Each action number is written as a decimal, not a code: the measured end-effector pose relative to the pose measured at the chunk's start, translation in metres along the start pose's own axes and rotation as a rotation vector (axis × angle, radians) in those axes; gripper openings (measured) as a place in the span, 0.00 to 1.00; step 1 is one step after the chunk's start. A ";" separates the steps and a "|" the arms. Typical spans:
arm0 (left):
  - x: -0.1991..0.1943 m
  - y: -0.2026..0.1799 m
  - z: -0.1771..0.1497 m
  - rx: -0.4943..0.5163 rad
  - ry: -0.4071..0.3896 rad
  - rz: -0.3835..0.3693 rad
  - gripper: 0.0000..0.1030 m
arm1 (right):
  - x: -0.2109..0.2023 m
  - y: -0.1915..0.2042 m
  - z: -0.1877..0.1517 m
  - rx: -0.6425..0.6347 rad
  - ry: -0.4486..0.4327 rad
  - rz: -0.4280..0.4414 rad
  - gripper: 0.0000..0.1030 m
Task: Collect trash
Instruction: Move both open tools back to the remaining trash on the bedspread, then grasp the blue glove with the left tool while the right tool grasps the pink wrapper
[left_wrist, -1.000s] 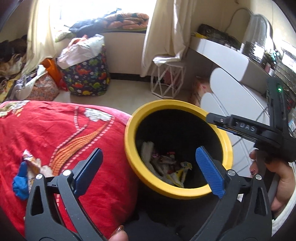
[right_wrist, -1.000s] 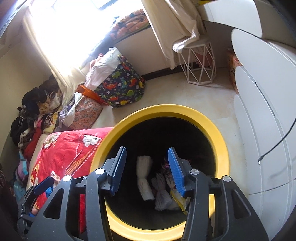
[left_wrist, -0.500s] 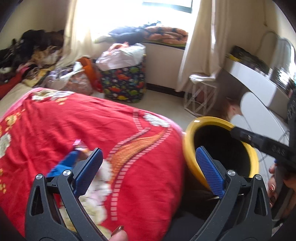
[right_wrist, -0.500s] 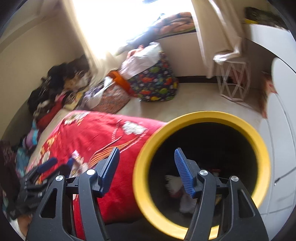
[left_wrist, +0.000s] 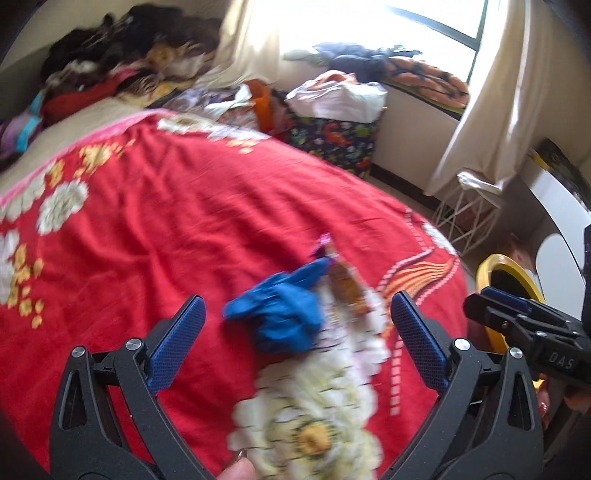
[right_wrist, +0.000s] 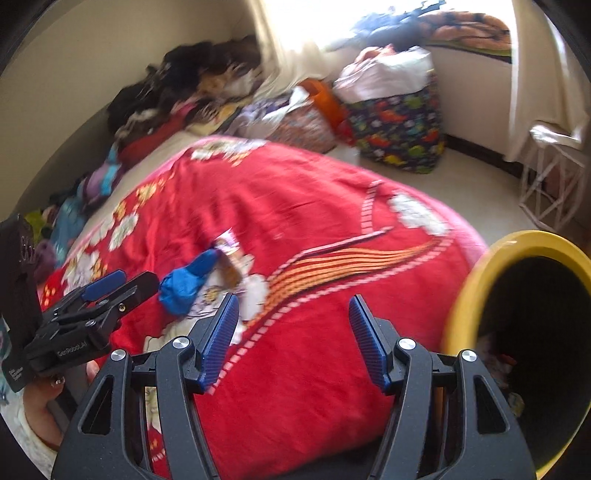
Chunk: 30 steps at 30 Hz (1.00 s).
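Blue trash wad (left_wrist: 284, 314), tip toward window

Blue crumpled item (left_wrist: 284, 314) motion-blurred, wrapper (left_wrist: 345, 282) print unreadable, yellow bin (right_wrist: 517, 332) cut by frame edge

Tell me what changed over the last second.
Both grippers swung away from the yellow bin toward the red blanket; the left gripper now frames the blue scrap. The right gripper is open and empty. Blue scrap and wrapper stayed put.
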<state>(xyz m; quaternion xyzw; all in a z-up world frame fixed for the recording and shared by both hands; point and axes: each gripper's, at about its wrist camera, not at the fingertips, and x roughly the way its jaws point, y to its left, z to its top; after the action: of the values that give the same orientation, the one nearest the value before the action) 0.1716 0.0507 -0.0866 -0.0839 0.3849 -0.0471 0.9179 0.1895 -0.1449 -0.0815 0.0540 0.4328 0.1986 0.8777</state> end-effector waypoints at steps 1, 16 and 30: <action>0.002 0.009 -0.002 -0.018 0.011 0.002 0.89 | 0.007 0.005 0.002 -0.013 0.013 0.014 0.57; 0.032 0.042 -0.019 -0.175 0.130 -0.156 0.59 | 0.083 0.029 0.005 0.009 0.177 0.085 0.10; 0.019 -0.027 -0.002 -0.047 0.087 -0.206 0.11 | -0.008 -0.026 -0.013 0.153 0.002 0.056 0.09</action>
<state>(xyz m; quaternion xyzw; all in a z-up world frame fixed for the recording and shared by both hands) 0.1832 0.0209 -0.0964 -0.1424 0.4148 -0.1357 0.8884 0.1829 -0.1729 -0.0903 0.1328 0.4457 0.1895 0.8647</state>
